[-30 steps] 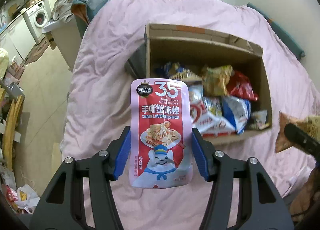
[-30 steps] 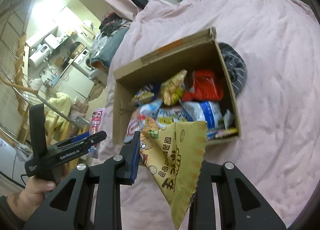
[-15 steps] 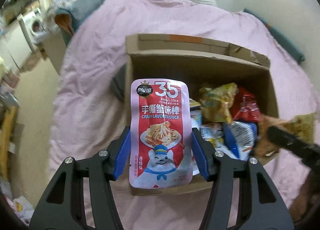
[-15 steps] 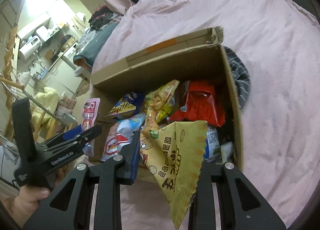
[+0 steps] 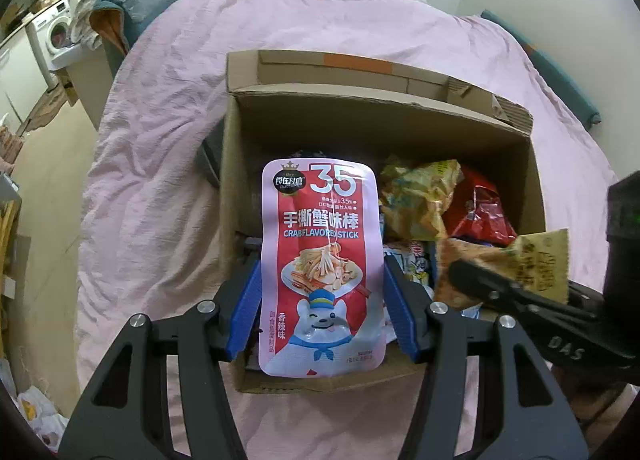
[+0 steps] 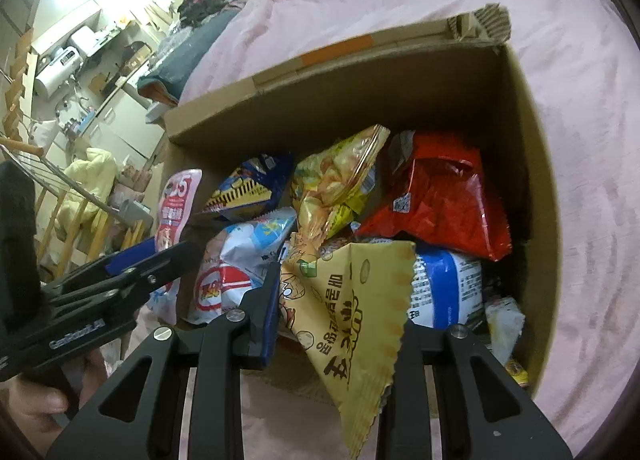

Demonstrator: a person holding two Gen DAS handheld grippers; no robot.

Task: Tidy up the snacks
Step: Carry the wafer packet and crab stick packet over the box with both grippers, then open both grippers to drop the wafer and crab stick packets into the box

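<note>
Cardboard box [image 5: 360, 120] sits on the bed [image 5: 168, 164] (snack bags [image 6: 436, 196] inside).

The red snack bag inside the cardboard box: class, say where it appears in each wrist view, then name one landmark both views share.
Left wrist view: the red snack bag lies right of centre, in the box's right half beside the yellow bag.
Right wrist view: red snack bag sits upper right of centre.
Shared landmark: the orange tape strip on the cardboard box's far flap.

left gripper [image 5: 322, 300] jaws clamping crab stick pouch [image 5: 320, 260], above cardboard box [image 5: 372, 108]
</note>
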